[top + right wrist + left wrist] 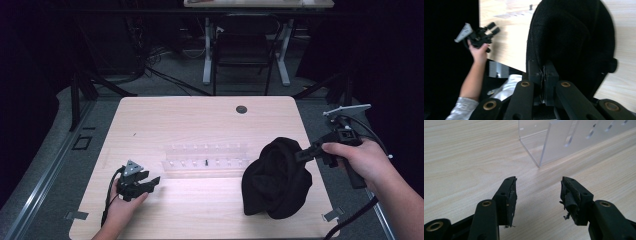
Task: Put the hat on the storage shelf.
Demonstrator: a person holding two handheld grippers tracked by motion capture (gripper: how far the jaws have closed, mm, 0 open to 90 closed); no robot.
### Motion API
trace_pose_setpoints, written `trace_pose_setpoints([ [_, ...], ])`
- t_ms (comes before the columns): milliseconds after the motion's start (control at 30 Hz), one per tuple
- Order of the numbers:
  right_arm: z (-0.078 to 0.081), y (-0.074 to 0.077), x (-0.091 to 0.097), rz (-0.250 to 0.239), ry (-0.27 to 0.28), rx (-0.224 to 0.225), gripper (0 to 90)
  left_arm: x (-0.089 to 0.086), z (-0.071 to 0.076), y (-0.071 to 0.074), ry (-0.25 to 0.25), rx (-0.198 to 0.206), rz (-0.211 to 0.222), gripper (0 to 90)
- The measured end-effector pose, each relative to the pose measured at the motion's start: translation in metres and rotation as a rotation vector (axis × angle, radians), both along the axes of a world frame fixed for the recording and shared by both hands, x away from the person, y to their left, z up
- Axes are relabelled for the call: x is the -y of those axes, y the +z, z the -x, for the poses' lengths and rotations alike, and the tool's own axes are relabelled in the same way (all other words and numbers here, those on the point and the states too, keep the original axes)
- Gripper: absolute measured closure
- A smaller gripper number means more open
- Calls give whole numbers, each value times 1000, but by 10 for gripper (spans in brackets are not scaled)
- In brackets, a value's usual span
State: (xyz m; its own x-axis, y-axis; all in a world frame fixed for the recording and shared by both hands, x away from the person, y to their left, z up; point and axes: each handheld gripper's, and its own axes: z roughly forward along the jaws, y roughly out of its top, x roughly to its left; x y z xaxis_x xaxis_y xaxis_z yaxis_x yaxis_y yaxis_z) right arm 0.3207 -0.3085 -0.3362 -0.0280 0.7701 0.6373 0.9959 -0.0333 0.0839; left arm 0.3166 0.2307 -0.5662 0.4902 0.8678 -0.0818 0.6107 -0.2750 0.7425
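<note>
A black knitted hat hangs over the right part of the wooden table, its lower edge near the tabletop. My right gripper is shut on the hat's upper right edge and holds it up. In the right gripper view the hat rises from the closed jaws, pinched at my right gripper. My left gripper rests low at the front left of the table, open with nothing between its fingers. The left gripper view has my left gripper over bare wood, facing the clear rack.
A clear acrylic rack with a row of slots lies in the middle of the table, a small dark peg in it. A round dark grommet sits near the far edge. A desk frame and a chair stand beyond the table.
</note>
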Motion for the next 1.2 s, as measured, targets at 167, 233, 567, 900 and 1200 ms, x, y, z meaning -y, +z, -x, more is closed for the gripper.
trace_pose_setpoints([
  [167,0,2,4,-78,-3,18,877,0,0,0,3,2,3,468],
  [233,0,2,5,-113,-10,20,878,0,0,0,3,3,4,467],
  [567,-1,4,-1,-277,-8,41,876,0,0,0,0,1,4,464],
  [900,-8,18,-19,-411,28,116,876,0,0,0,1,7,8,463],
  [1200,-23,27,-36,-480,58,156,876,0,-1,0,0,5,15,463],
])
